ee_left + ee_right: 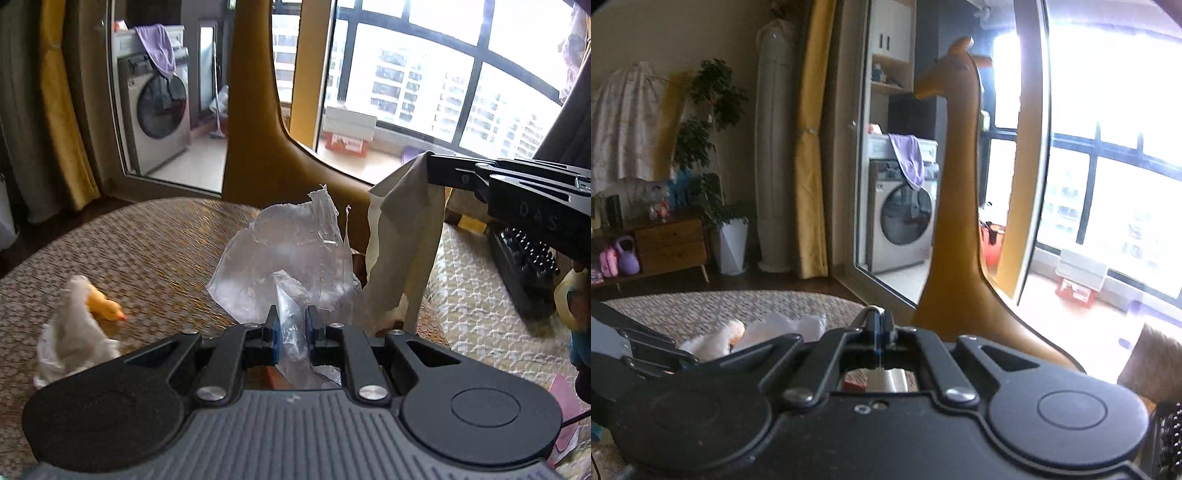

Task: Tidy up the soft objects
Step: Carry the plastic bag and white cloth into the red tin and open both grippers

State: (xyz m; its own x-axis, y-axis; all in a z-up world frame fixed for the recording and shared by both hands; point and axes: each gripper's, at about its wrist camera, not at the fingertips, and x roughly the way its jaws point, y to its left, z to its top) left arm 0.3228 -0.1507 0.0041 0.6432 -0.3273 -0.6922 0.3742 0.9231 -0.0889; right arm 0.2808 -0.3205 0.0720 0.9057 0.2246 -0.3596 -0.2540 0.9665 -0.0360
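My left gripper is shut on a clear plastic bag and holds it upright over the patterned table. My right gripper comes in from the right, shut on a beige cloth that hangs down beside the bag's right edge. In the right wrist view my right gripper has its jaws closed, with a thin edge of the cloth between them. A yellow plush duck lies at the table's left, partly under a white cloth.
A tall ochre giraffe figure stands just beyond the table. A black keyboard lies at the right. Behind are a glass door, a washing machine and big windows.
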